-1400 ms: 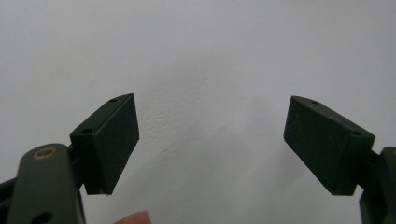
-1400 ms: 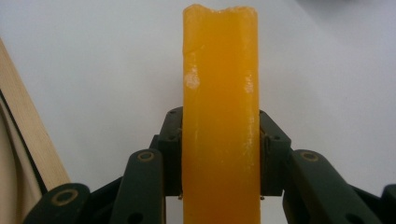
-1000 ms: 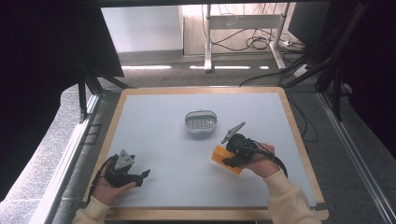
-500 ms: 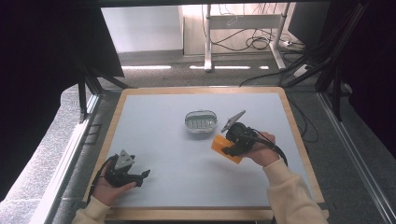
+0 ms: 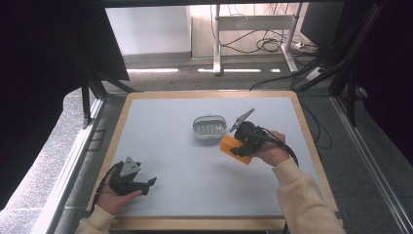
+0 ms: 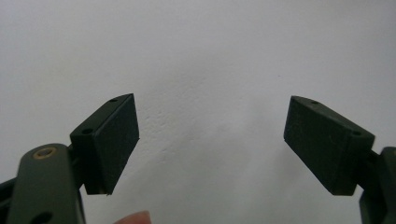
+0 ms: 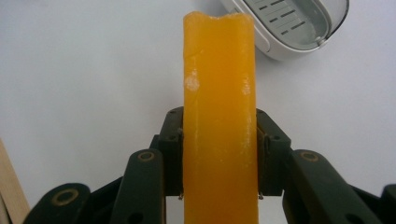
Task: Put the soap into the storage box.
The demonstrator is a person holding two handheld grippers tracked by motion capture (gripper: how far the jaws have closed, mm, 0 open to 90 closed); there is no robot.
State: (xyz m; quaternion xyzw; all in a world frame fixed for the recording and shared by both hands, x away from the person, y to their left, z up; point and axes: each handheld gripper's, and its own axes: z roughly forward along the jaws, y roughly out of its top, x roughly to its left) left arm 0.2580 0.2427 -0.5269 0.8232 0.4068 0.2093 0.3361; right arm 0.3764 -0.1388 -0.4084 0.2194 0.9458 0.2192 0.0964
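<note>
My right gripper point(image 5: 239, 145) is shut on an orange soap bar point(image 5: 229, 145), held just right of a white oval soap dish point(image 5: 209, 126) with a slotted grey insert. In the right gripper view the orange soap bar point(image 7: 219, 116) stands on edge between the right gripper's point(image 7: 219, 156) black jaws, above the table, and the soap dish point(image 7: 289, 28) lies at the top right. My left gripper point(image 5: 148, 182) rests near the table's front left corner, held in a hand. In the left gripper view the left gripper point(image 6: 210, 144) is open, with bare table between its pads.
The table top point(image 5: 170, 146) is a pale grey mat in a wooden frame point(image 5: 311, 141). Dark screens and metal struts flank both sides. Beyond the far edge lie floor cables and a desk frame point(image 5: 253, 29).
My right gripper has carried the orange soap bar up and away from me, closer to the soap dish. The left gripper has stayed in place.
</note>
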